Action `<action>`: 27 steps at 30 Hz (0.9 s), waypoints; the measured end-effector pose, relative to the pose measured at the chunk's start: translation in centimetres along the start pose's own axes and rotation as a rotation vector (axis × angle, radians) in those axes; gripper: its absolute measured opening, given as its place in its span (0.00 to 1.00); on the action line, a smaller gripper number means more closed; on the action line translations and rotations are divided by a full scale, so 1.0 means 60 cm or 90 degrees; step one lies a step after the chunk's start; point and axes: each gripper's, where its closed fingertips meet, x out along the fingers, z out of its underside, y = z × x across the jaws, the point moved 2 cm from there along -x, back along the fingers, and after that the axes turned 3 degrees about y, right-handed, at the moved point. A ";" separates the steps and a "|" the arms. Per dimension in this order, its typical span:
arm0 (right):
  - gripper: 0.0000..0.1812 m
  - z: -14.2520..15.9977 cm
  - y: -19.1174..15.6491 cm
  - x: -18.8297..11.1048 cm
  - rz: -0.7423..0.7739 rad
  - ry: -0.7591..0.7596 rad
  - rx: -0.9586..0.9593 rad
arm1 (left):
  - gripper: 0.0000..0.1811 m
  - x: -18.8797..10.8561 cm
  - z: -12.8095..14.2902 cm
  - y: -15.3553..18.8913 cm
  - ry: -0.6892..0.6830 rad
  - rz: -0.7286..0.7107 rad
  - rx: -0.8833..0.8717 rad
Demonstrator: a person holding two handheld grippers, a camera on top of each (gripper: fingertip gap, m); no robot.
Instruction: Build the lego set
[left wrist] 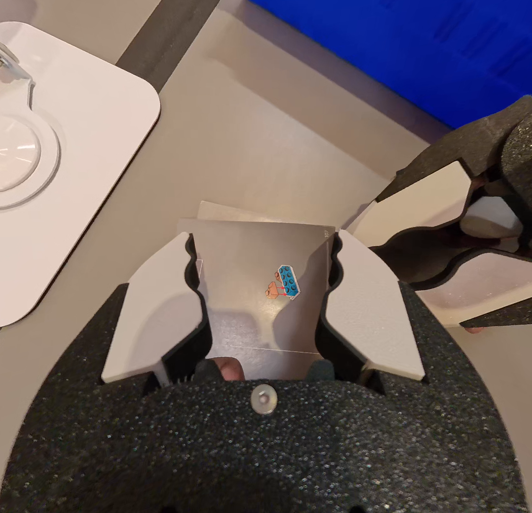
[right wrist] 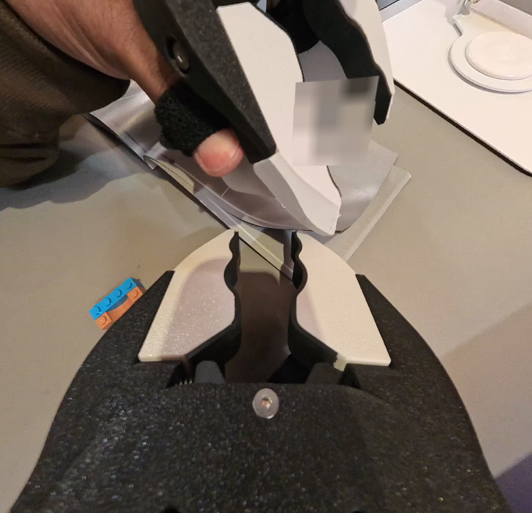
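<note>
1. In the left wrist view, the left gripper sits at the centre of the frame with its two fingers spread wide apart over the instruction booklet.
2. The booklet lies open on the grey table; its glossy page shows a small drawing of a blue brick with orange pieces, right of centre between the fingers.
3. The right gripper enters from the right edge of that frame, its tips just beside the booklet's upper right corner.
4. In the right wrist view, the right gripper's fingers stand apart, with the booklet's near edge between them; whether they touch the page cannot be told.
5. The left gripper fills the upper centre there, held by a hand wearing a black finger sleeve.
6. A small lego assembly of blue and orange bricks rests on the table at the left of the frame, partly hidden by the right gripper's body.
7. A white tray with a round clear lid lies at the upper left in the left wrist view, and a blue bin at the upper right.
</note>
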 end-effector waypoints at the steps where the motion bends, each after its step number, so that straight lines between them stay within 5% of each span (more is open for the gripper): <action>1: 0.19 0.000 0.000 0.000 0.000 0.000 0.000 | 0.50 0.000 0.000 0.000 0.000 0.000 0.000; 27: 0.20 -0.003 0.004 -0.018 0.028 0.035 0.008 | 0.49 0.000 0.008 -0.012 -0.009 -0.010 -0.012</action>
